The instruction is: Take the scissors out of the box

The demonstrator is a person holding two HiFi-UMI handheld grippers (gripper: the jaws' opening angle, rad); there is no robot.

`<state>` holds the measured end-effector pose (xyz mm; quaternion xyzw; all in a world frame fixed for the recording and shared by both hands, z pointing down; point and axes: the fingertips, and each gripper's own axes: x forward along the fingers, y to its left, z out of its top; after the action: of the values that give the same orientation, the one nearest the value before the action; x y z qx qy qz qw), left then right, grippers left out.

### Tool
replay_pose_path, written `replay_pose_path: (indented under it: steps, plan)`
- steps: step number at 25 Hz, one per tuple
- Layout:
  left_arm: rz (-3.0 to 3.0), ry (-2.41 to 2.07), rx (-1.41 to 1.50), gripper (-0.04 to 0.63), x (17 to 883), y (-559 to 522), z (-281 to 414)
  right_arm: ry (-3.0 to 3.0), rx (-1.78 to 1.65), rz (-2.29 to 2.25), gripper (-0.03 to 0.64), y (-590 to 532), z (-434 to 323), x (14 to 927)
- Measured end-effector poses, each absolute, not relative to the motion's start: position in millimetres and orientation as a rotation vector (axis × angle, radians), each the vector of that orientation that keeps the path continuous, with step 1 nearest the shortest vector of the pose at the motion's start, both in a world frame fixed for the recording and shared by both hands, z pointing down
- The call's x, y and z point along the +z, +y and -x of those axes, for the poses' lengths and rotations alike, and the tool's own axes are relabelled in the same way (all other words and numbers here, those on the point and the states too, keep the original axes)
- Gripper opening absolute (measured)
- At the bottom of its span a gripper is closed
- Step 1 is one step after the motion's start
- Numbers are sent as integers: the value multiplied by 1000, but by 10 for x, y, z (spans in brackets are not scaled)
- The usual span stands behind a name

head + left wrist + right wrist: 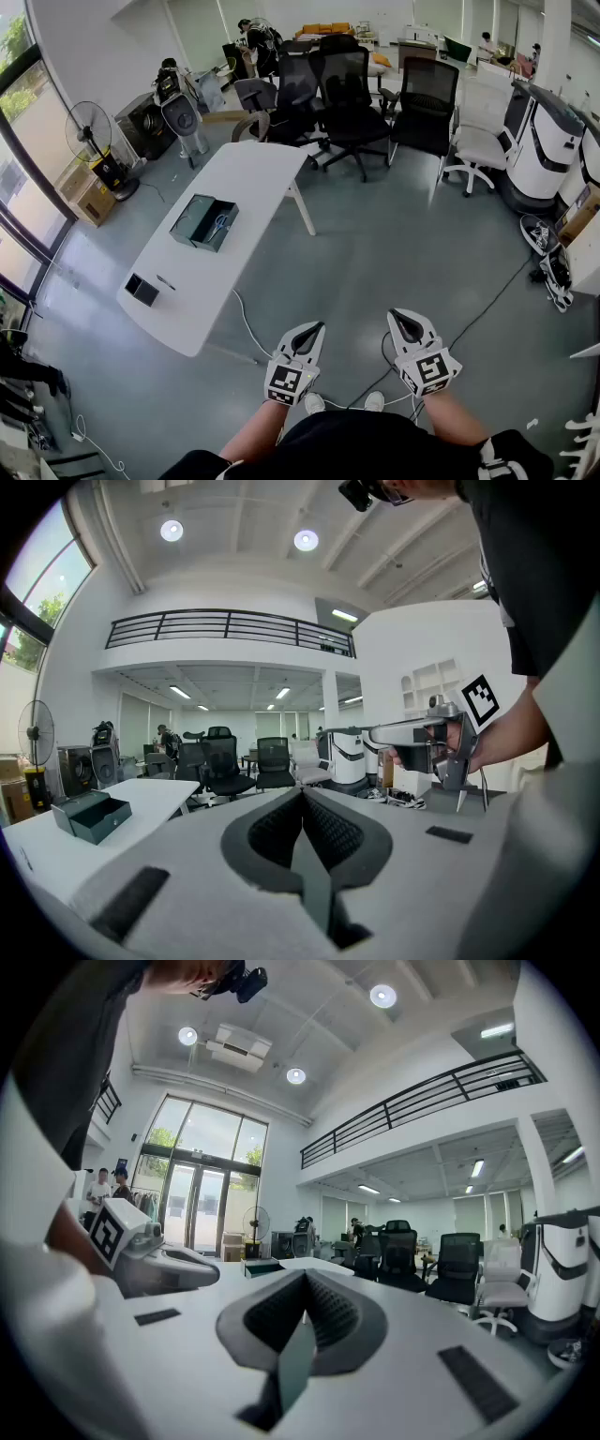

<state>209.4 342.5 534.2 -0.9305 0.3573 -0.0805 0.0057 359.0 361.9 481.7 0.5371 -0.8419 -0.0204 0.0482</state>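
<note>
Left gripper view: left gripper point(302, 789) jaws pressed together, empty | right gripper point(305, 1274) jaws together, empty

Head cam: on person's head, looks forward and steeply down; table point(253, 178) well ahead, left of centre, far.
Cam on left gripper point(302, 791): low, nearly level, looks along jaws; table far, at frame left.
Cam on right gripper point(305, 1276): same setup, level; table far, dead ahead over jaw tips.
Shared by all three: table, box point(203, 222) on it, chairs point(352, 94) behind table.
Each gripper cam catches other gripper at frame side.
</note>
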Motion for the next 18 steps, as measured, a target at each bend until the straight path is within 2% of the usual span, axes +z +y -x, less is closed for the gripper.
replay_pose_path:
  steps: [9,18]
  plan:
    - [2903,1131,-229,12,5293,3433,-1831,-2573,-55,-1655,5,3613,-3312,4805]
    - [2897,1144,-246,12,5364,3340,-1121,-2585,-3,-1691,5,3468,-2733,4866]
